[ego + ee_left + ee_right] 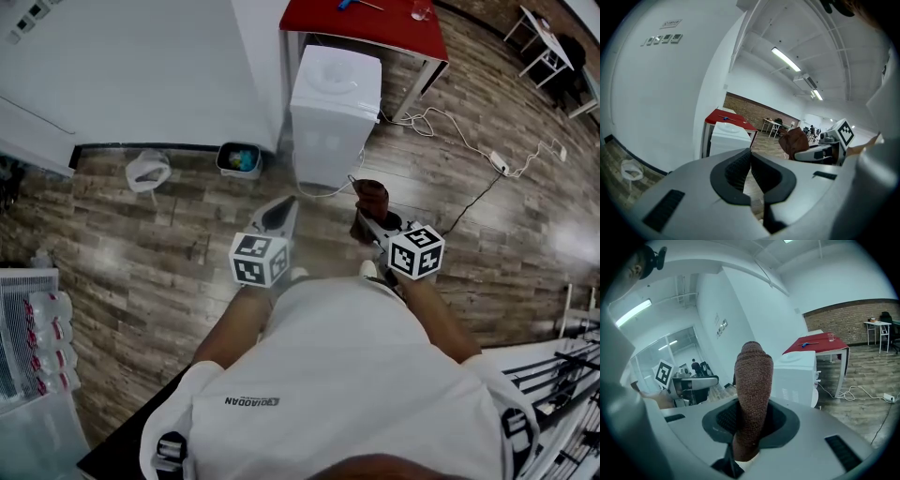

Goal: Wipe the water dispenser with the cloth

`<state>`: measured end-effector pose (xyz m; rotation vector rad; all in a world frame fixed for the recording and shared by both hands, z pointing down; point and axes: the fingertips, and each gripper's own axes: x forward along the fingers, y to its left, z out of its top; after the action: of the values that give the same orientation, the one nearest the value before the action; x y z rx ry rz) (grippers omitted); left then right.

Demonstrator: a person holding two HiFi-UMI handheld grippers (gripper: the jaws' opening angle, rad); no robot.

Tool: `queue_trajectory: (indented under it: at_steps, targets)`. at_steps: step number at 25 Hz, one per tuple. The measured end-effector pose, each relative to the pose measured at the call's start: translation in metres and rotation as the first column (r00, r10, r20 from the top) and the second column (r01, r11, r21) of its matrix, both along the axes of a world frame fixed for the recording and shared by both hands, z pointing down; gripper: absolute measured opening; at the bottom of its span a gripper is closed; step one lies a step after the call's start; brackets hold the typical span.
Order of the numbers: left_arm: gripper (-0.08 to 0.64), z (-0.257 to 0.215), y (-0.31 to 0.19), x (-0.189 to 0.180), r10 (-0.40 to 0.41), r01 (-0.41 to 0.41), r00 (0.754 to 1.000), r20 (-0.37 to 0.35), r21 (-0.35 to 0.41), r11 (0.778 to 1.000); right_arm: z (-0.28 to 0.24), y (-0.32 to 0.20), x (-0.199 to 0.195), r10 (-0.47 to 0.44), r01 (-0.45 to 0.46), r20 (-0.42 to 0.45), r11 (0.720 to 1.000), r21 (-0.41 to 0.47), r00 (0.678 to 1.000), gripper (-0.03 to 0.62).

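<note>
Gripping the brown cloth (753, 380) upright between them, the right tongs (751, 420) are pointing at the white water dispenser (335, 112), which is standing on the floor (169, 272) at twelve o'clock, beside the red worktop (375, 23). The left tongs (751, 169) are resting closed, empty. Wiping is apparently not yet beginning: cloth and dispenser are sitting well apart.

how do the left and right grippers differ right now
Load: the right gripper is shut on the brown cloth; the left gripper is shut on nothing. Jaws: the left gripper's meet, the right gripper's are parted by cloth. Both point at the white water dispenser without touching it.
</note>
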<state>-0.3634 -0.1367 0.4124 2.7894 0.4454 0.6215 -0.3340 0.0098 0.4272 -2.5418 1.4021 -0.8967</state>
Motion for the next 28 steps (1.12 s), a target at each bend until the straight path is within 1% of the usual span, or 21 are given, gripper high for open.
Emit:
queue_trajectory:
  at_steps: [4,7,10,13,17,20,24,28]
  targets:
    - [0.000,0.002,-0.017,-0.002,0.025,-0.025,1.000,0.000,0.022,0.999,-0.004,-0.015,0.002,0.015,-0.015,-0.014,1.000,0.001,1.000,0.086]
    - [-0.002,0.009,-0.024,0.001,0.042,-0.042,0.999,0.016,0.033,0.999,-0.007,-0.021,0.004,0.021,-0.022,-0.033,1.000,-0.007,0.999,0.086]
    - [-0.001,0.011,-0.024,0.007,0.044,-0.045,0.999,0.026,0.027,0.999,-0.007,-0.020,0.007,0.023,-0.023,-0.034,1.000,-0.013,0.999,0.086]
    - [0.000,0.008,-0.017,0.020,0.051,-0.052,0.998,0.023,0.033,0.998,-0.005,-0.014,0.019,0.024,-0.024,-0.030,1.000,-0.008,0.999,0.086]
    - [0.000,0.004,-0.012,0.043,0.048,-0.049,0.999,0.023,0.056,0.997,0.000,-0.016,0.048,0.002,-0.002,-0.024,1.000,0.000,1.000,0.086]
    - [0.000,0.006,-0.013,0.064,0.030,-0.033,0.999,0.035,0.078,0.996,0.002,-0.026,0.077,-0.037,0.037,-0.029,0.999,-0.001,0.999,0.086]
    - [0.000,0.011,-0.017,0.097,-0.022,0.017,0.999,0.043,0.098,0.995,0.004,-0.034,0.116,-0.108,0.106,-0.053,0.994,-0.029,0.993,0.086]
    - [-0.001,0.008,-0.017,0.138,-0.079,0.075,0.996,0.032,0.105,0.992,0.010,-0.034,0.156,-0.153,0.151,-0.044,0.988,-0.044,0.987,0.086]
